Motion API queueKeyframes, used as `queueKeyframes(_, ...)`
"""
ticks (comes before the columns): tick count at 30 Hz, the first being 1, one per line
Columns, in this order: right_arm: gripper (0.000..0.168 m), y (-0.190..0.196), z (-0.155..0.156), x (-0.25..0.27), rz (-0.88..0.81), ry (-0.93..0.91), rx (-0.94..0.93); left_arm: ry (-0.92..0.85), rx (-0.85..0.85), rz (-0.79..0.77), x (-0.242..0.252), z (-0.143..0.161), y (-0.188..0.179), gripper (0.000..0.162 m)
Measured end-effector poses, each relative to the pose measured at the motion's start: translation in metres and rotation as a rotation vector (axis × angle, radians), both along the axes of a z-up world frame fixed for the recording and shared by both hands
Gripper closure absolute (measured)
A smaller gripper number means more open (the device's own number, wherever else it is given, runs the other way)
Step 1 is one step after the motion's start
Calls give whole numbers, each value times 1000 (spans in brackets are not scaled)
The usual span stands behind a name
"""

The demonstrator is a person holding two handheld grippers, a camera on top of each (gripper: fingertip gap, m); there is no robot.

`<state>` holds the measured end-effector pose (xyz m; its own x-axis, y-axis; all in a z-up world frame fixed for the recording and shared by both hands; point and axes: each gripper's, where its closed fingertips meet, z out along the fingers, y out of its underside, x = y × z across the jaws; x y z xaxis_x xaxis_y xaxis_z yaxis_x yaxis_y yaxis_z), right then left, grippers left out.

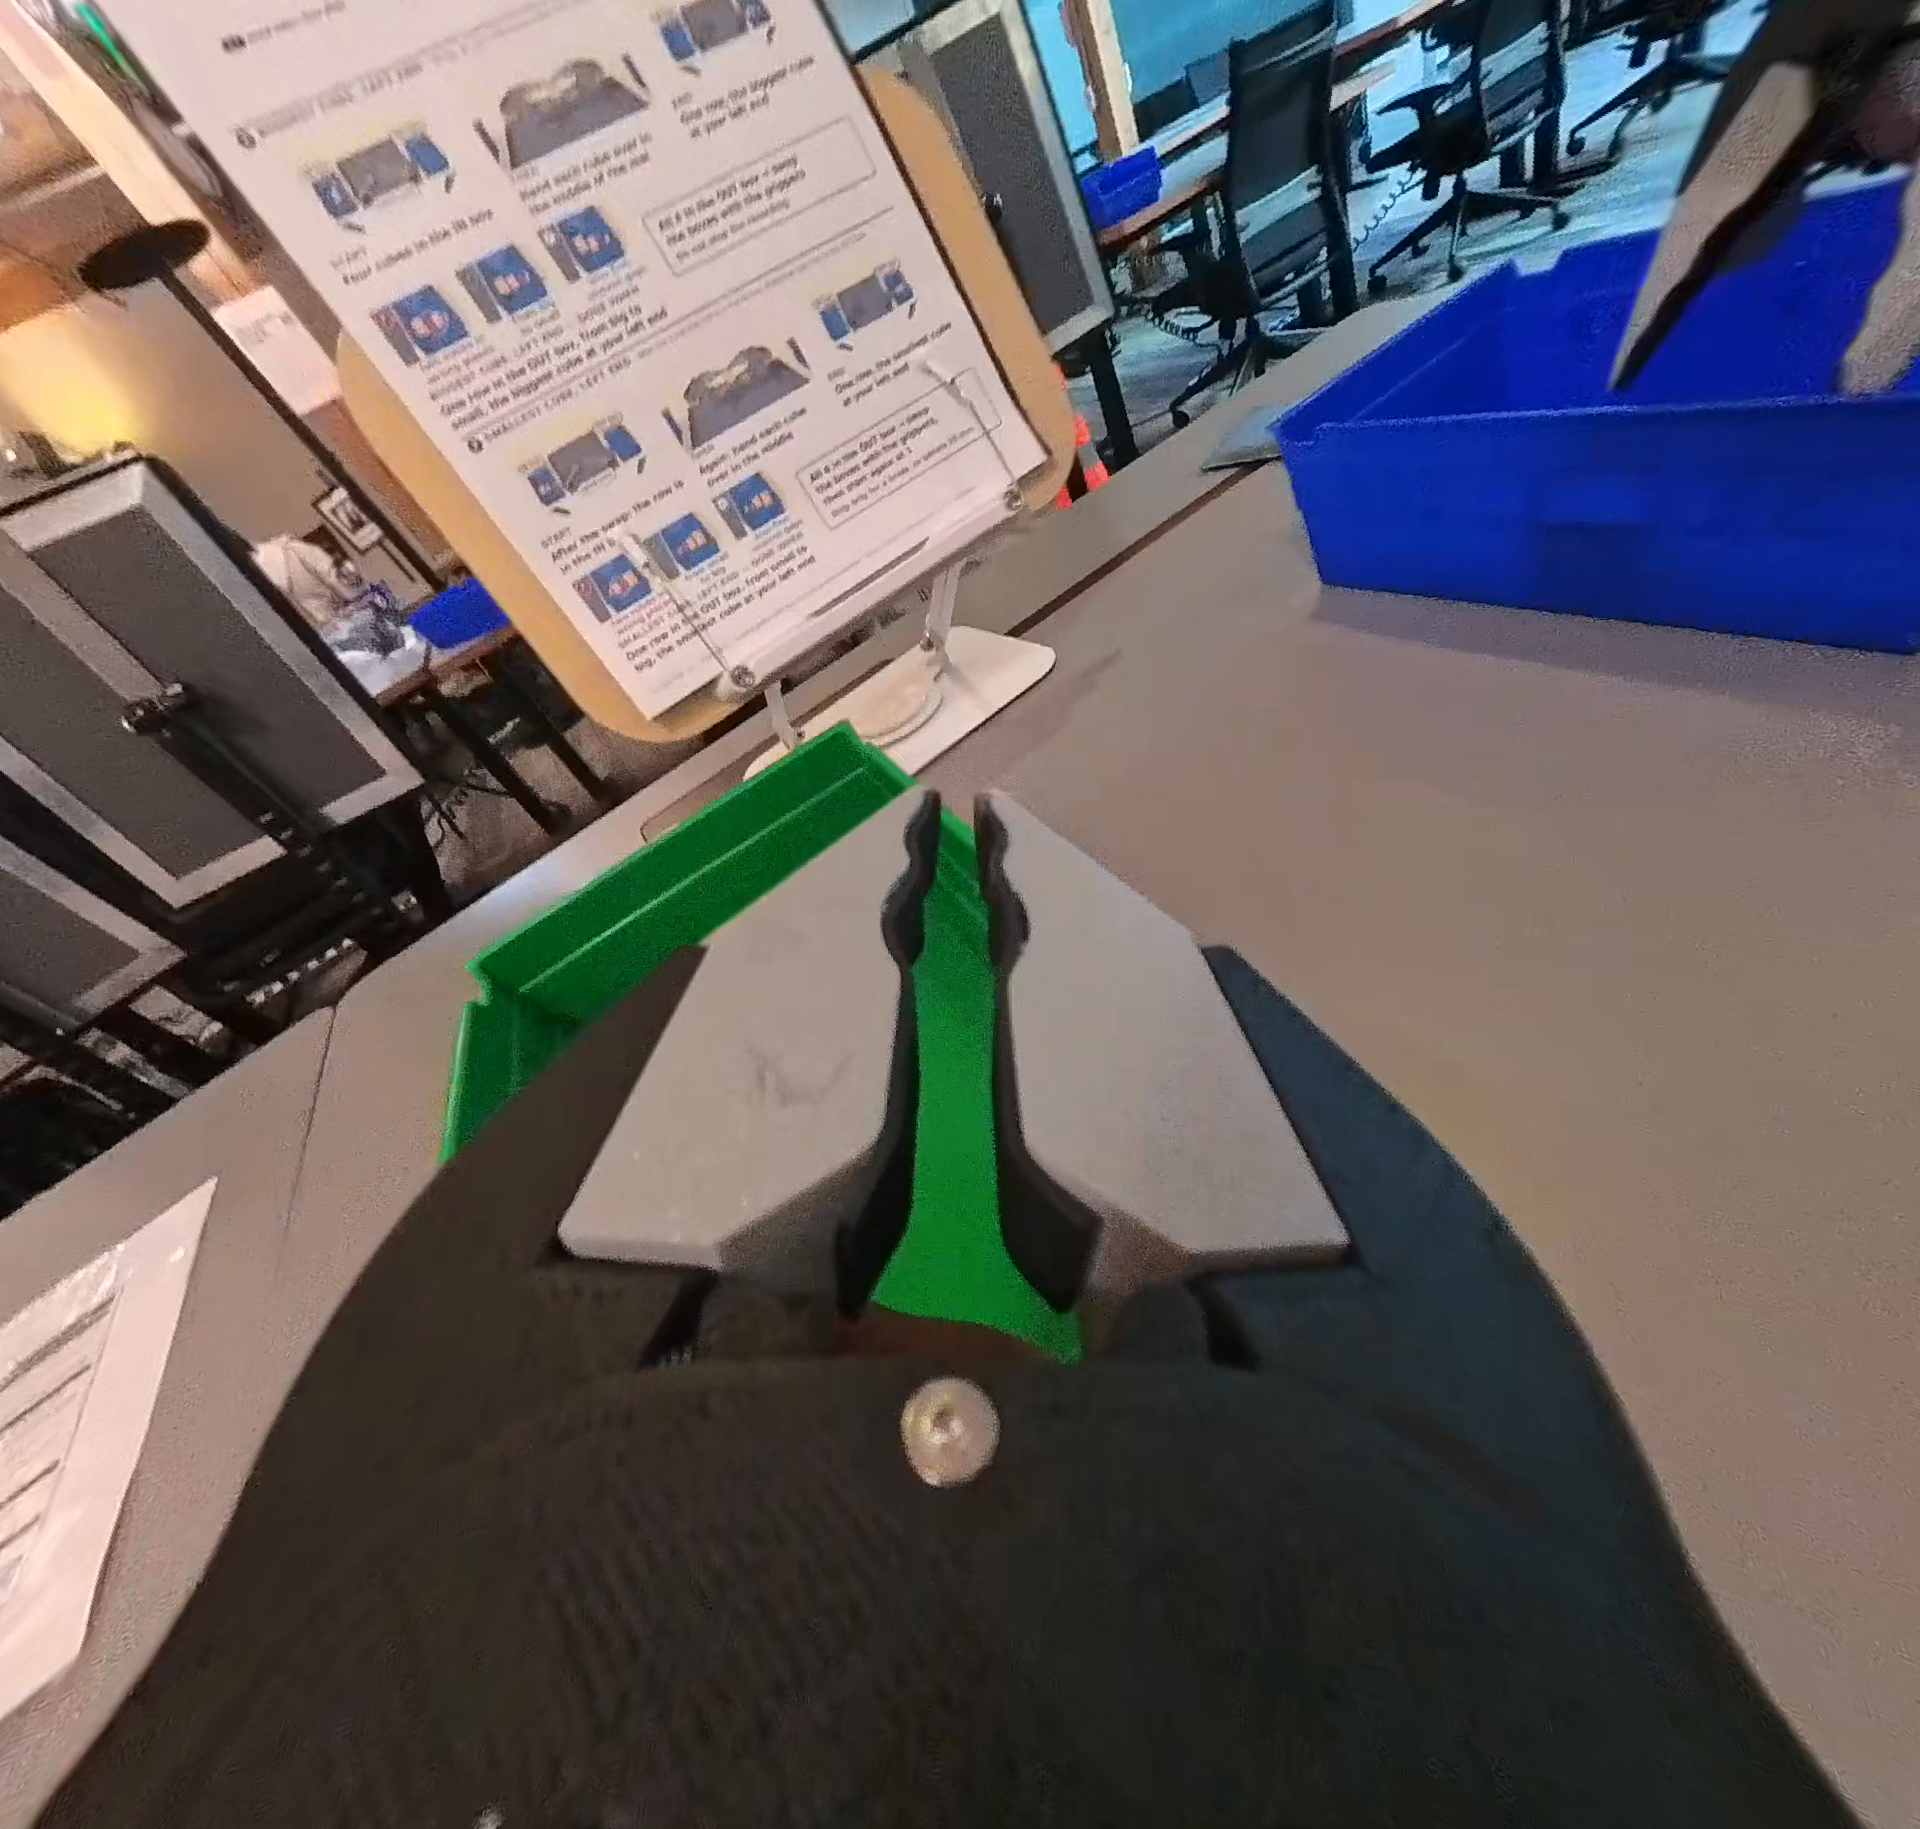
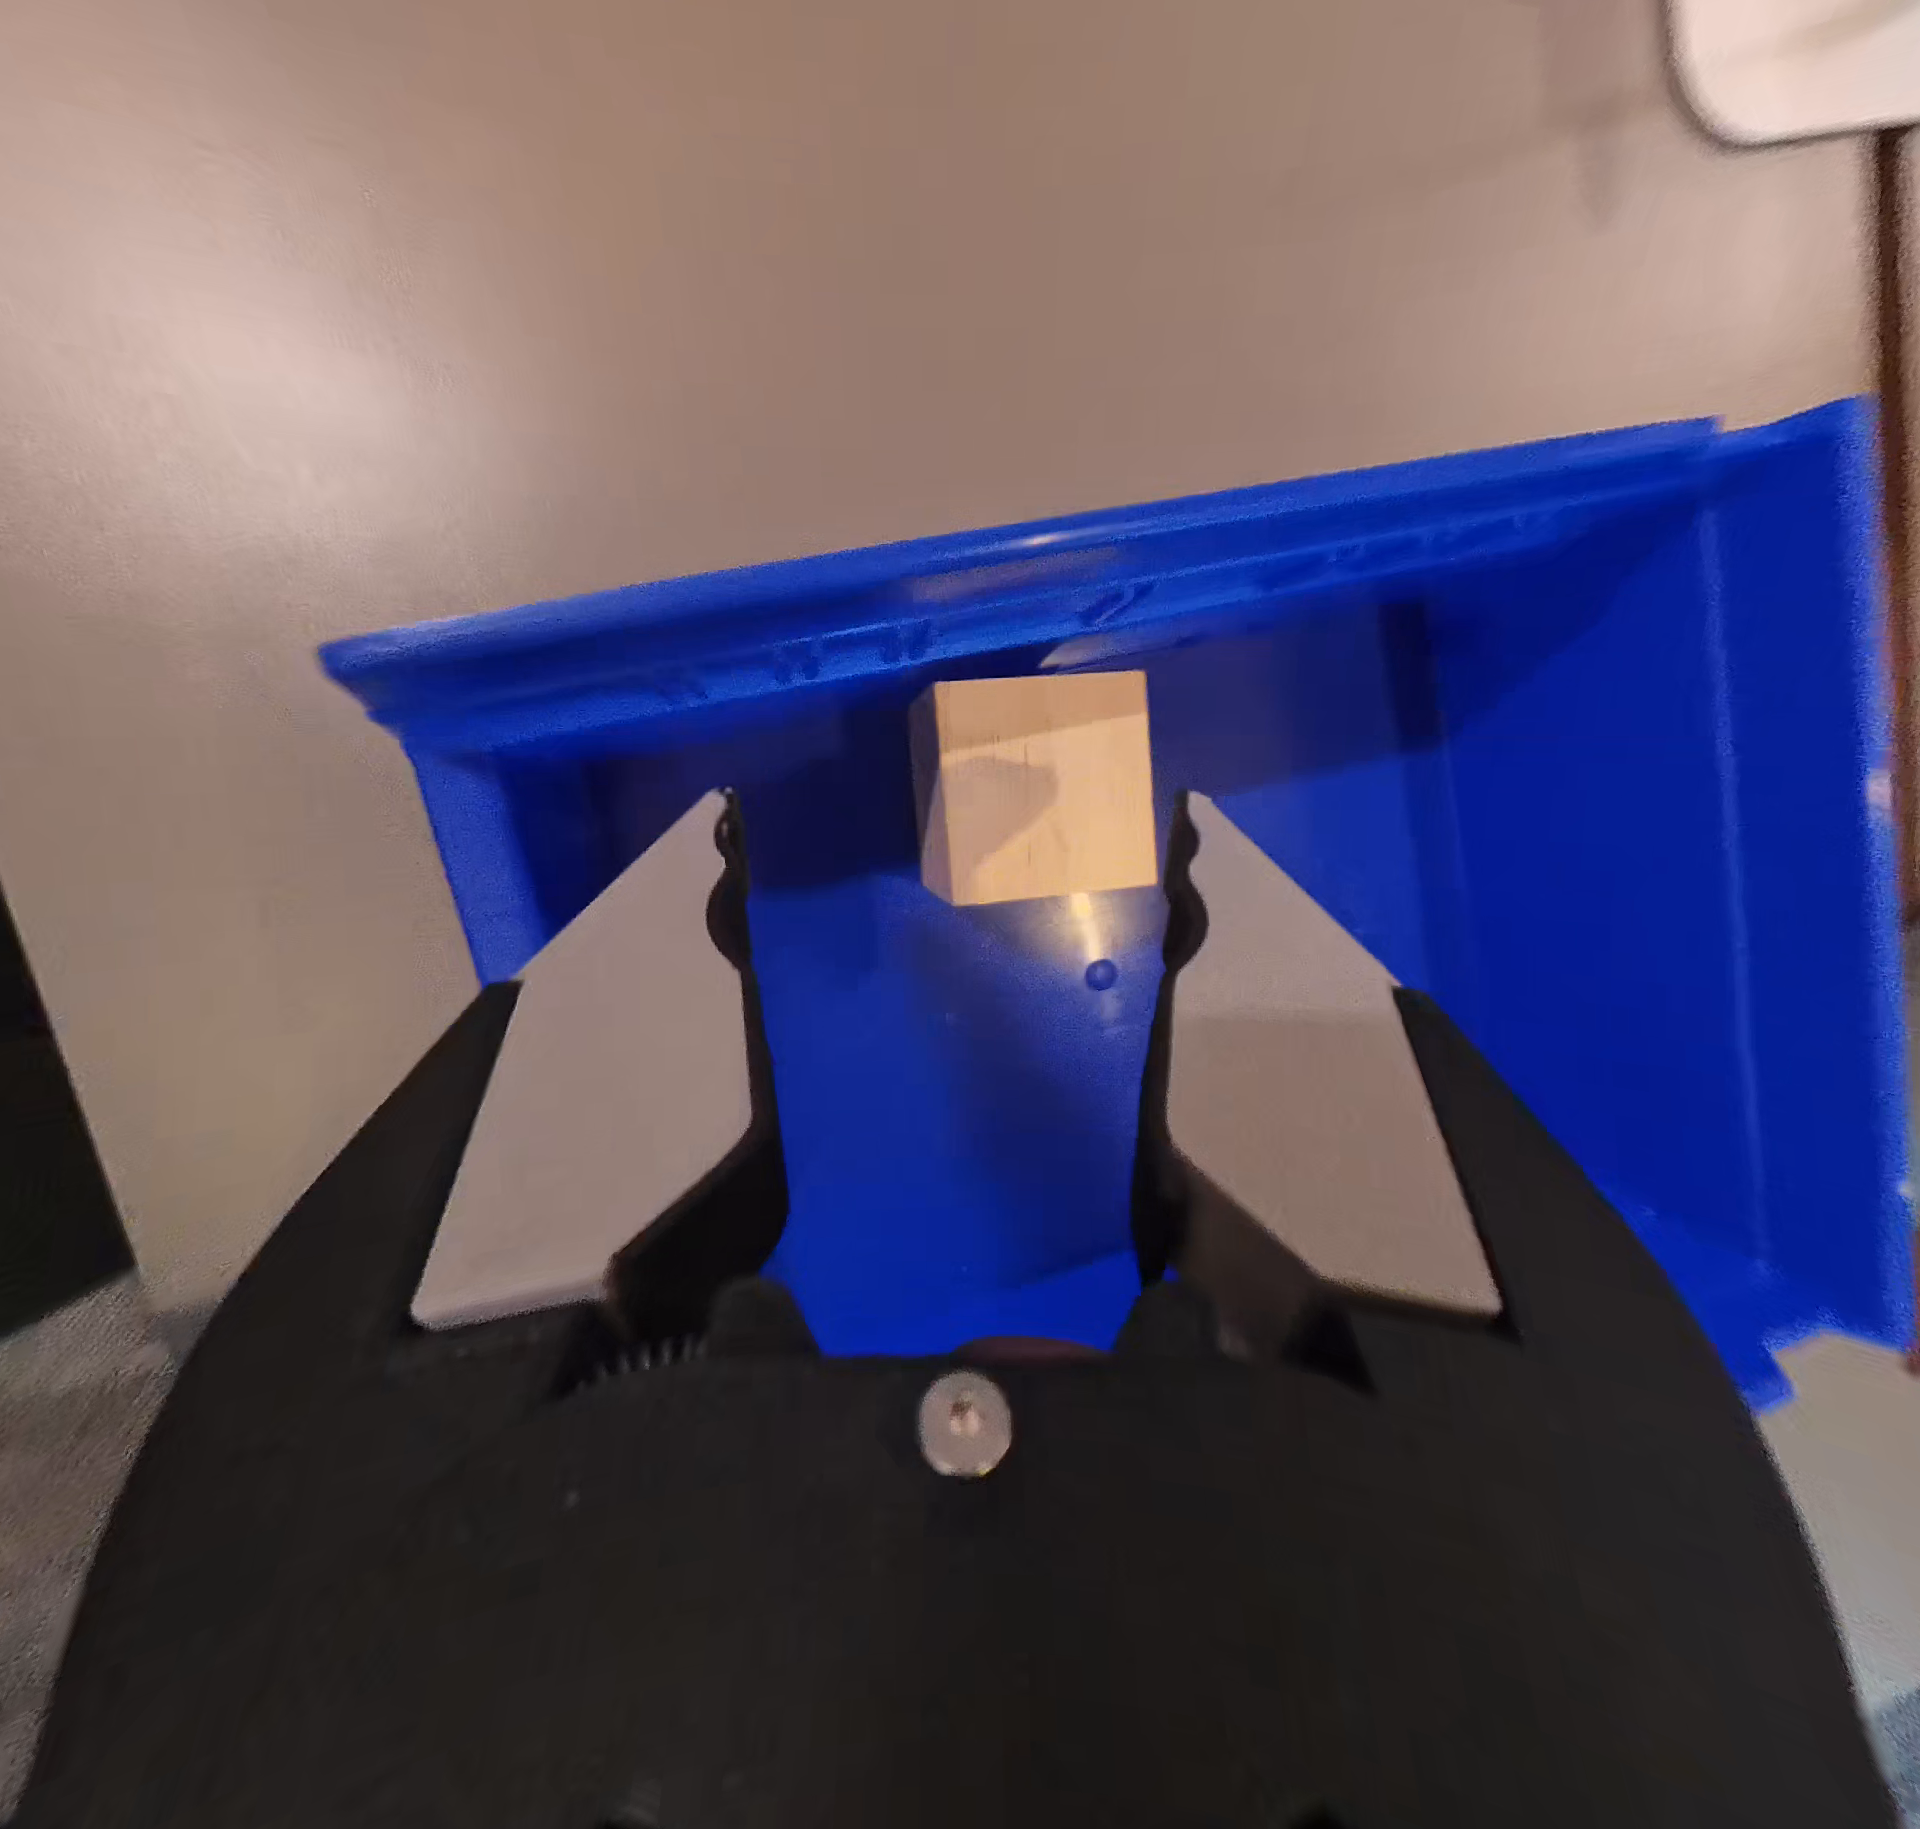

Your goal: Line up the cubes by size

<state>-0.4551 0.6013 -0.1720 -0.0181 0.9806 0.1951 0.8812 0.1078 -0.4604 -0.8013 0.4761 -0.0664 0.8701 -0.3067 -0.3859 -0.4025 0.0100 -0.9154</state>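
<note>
Fingers of the right gripper [image 2: 951, 844] spread wide inside the blue plastic bin [image 2: 1621, 896] — pale wooden cube [image 2: 1039, 787] just ahead, against the far wall. Left gripper [image 1: 956, 823] nearly pressed together over the green plastic tray [image 1: 665, 906] — empty.

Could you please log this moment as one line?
right gripper open above wooden cube in blue bin | left gripper nearly closed, empty, over green bin

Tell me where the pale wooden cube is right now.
In the right wrist view, the pale wooden cube sits inside the blue plastic bin against its far wall, just ahead of the open right gripper.
</note>
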Motion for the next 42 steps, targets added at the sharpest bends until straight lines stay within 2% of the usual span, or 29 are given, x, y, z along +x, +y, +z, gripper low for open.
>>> queueKeyframes(3,89,-26,30,-12,-5,181,99,-43,-73,-11,-9,-10,3,158)
queueKeyframes(5,89,-78,56,-37,107,363,42,-50,-128,-71,-7,-19,10,161)
queueKeyframes(8,87,-164,85,-70,345,561,-76,59,-256,-105,-21,-34,41,157)
queueKeyframes(9,86,-185,90,-78,402,604,-112,97,-299,-107,-28,-36,52,151)
queueKeyframes(12,85,-221,90,-97,482,678,-194,239,-392,-95,-50,-40,84,137)
queueKeyframes(14,84,-225,84,-106,480,706,-203,367,-495,-173,-52,-55,89,112)
queueKeyframes(16,84,-219,78,-110,467,720,-197,516,-566,-286,-54,-73,87,102)
queueKeyframes(17,85,-216,75,-110,458,713,-222,572,-572,-349,-55,-80,86,101)
queueKeyframes(19,83,-210,75,-108,428,710,-288,655,-604,-411,-65,-94,88,136)
queueKeyframes(22,88,-208,87,-99,442,800,-337,753,-742,-393,-88,-114,93,133)
queueKeyframes(25,90,-198,92,-90,418,823,-324,859,-773,-403,-100,-129,98,115)
queueKeyframes(28,94,-194,101,-84,420,864,-335,916,-805,-413,-107,-144,102,108)
queueKeyframes(33,97,-185,103,-85,411,881,-352,1041,-880,-388,-133,-174,108,112)
queueKeyframes(38,100,-183,95,-92,391,860,-379,1052,-882,-421,-126,-172,102,113)
queueKeyframes(40,100,-186,93,-95,385,859,-386,1007,-808,-421,-114,-158,101,113)
queueKeyframes(42,101,-184,92,-100,343,852,-405,912,-670,-428,-91,-130,100,113)
